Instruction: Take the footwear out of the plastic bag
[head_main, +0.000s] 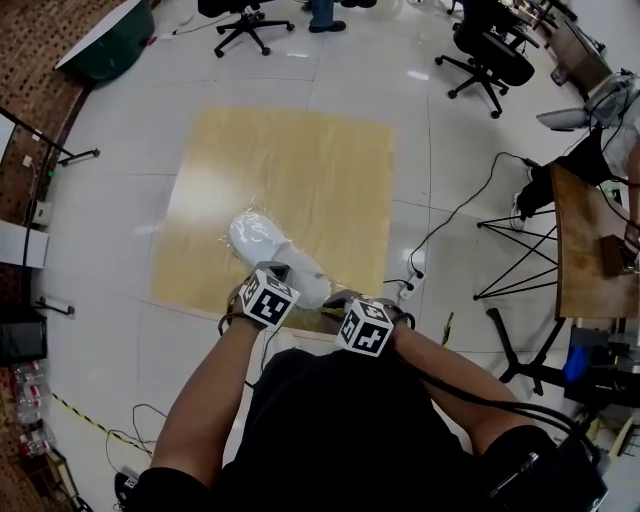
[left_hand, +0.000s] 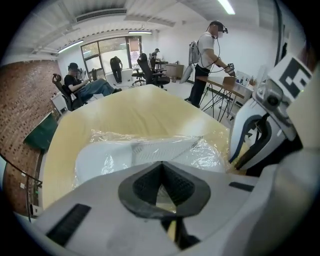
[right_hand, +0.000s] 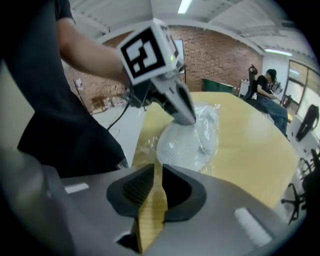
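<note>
With the left gripper, pinches the clear film of the plastic bag, jaws pressed fully together on it at the bag's near edge; with the right gripper, holds nothing, jaws parted by a narrow slot with only bare wood showing through it; sets that gripper just beside the left one, over the near edge of the pale wooden tabletop, just short of the bag; points both grippers steeply down; finds the footwear, one white shoe, inside the bag on the near part of the tabletop, wrapped all round in crinkled film, right in front of both grippers; takes in, beyond the tabletop, office chairs on a glossy pale floor, a second wooden desk off to the right and a brick wall; catches, in the left gripper view, a seated person and a standing person at the far end of the room
</note>
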